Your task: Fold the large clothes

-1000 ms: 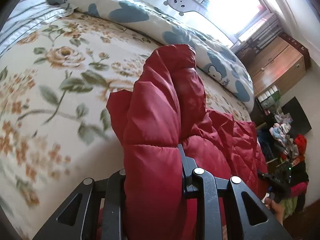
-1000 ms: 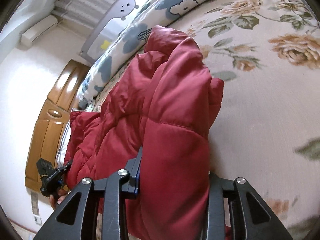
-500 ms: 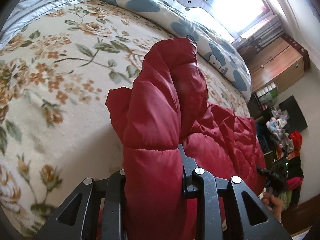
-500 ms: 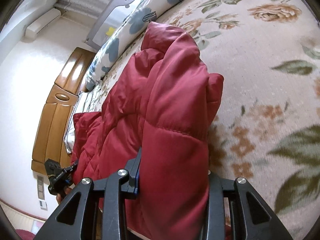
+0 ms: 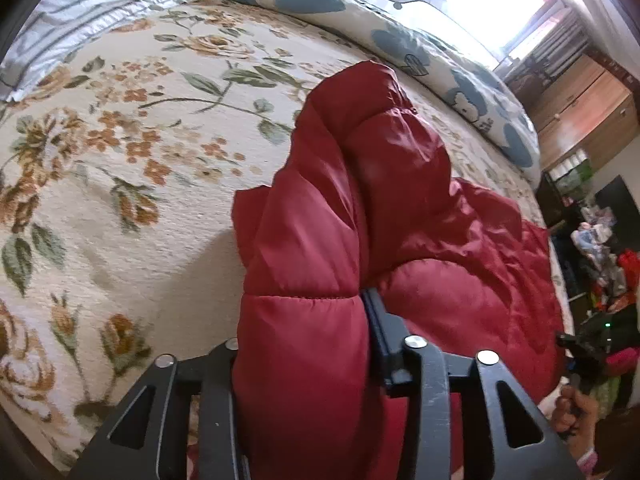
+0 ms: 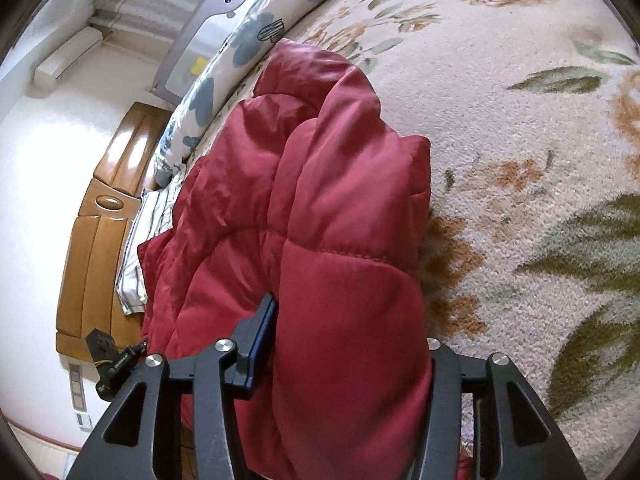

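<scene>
Red puffer jacket [image 5: 360, 208] lies bunched on the floral bedspread [image 5: 120, 152].

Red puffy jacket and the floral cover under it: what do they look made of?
Red puffy jacket: looks like smooth, slightly shiny synthetic shell, nylon or polyester, with padded fill; stitched quilt seams and soft sheen suggest it. Floral bed cover: looks like matte, nubbly woven or terry-like fabric; grainy looped texture shows in the right wrist view.

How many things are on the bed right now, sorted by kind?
Red padded jacket: 1
Blue-and-white patterned duvet: 1
Striped pillow: 1
Floral bed cover underneath them: 1
Total: 4
</scene>
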A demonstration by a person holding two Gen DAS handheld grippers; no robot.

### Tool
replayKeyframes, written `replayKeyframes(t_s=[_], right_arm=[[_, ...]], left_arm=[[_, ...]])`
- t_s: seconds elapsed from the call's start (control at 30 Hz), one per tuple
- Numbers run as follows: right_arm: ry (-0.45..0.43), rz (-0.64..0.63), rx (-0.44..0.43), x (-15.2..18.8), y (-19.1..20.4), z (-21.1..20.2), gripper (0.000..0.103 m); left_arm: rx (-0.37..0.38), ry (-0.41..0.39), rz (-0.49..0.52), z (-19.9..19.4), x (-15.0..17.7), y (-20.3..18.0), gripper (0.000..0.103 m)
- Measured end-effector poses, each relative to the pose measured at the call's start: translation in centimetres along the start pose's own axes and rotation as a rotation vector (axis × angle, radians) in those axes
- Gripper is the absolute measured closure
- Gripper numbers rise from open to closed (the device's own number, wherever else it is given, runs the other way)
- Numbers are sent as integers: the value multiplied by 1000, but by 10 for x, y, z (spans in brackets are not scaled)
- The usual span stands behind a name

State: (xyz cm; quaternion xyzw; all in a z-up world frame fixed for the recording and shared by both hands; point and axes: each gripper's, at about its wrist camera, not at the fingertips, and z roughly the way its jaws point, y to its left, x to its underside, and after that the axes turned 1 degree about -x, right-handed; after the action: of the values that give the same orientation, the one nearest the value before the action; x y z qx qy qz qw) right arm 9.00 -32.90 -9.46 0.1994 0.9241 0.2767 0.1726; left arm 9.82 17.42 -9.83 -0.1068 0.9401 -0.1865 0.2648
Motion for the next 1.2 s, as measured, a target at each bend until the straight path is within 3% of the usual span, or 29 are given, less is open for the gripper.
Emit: replayKeyframes(t_s=[0.13,0.27,0.5,0.77,1.07,1.13,1.17,1.2], right_arm=[[-5,2,13,0,0,0,44],[-10,5,22,1,0,-1,41],[-34,-45,111,-4,10,-10,25],[-86,-118,198,-28,25,-14,23],[-109,-170,245,-55,37,3,21],[-100,-192,262,-58,40,7,29],[-100,-210,276,-58,44,9,37],[-105,-223,290,-58,47,9,57]], left_arm=[[-94,-24,48,-5,-1,-9,40],[-131,-42,88,-12,-1,-19,39],[-147,-67,86,-24,-2,-24,39],[-143,-73,109,-23,-21,-30,34],[-183,-30,128,7,-46,-43,28],[-183,-21,129,14,-52,-47,34],[-186,-22,136,17,-55,-48,43],[-199,-23,148,21,-57,-50,69]])
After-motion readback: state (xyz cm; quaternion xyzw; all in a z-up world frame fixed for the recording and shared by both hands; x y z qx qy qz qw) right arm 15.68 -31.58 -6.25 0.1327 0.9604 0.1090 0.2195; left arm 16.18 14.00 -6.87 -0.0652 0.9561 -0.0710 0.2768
